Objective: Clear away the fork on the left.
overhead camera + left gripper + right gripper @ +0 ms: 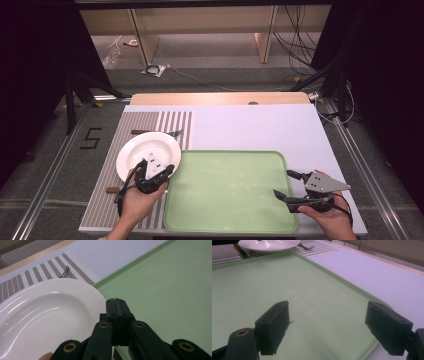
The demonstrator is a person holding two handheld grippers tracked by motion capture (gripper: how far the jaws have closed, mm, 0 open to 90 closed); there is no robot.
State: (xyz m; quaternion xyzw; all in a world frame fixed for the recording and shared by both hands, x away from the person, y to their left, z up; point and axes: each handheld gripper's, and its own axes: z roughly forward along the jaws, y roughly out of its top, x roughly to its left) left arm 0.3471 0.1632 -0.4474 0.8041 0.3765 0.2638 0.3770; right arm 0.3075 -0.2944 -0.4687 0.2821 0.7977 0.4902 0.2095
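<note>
Nearest the person, the left hand (pixel 134 202) comes up over the striped mat (pixel 107 197) and carries the left gripper (pixel 167 170). Its two black jaws are pressed flat together with nothing visible between them. In the left gripper view the closed tips sit just beside the near rim of the white plate (pixel 47 315), over the line where plate and green tray (pixel 170 297) meet; whether the tips touch the rim cannot be told.

On the other side, the right hand (pixel 332 220) holds the right gripper (pixel 285 184) over the near right corner of the tray. Its jaws stand wide apart and hold nothing; in the right gripper view bare tray surface shows between them.

The tray (pixel 227 190) lies flat on the pale tabletop (pixel 260 125), and nothing lies in it. Just left of it sits the plate (pixel 148 152), on the mat, its edge close to the tray's left rim. A dark brown handle (pixel 112 190) pokes out on the mat near the left hand, partly hidden.

Beyond the plate a fork (pixel 167 133) lies across the stripes, tines pointing right. Farther still is the table's wooden far edge (pixel 220 98), then the floor with cables (pixel 155 70).
</note>
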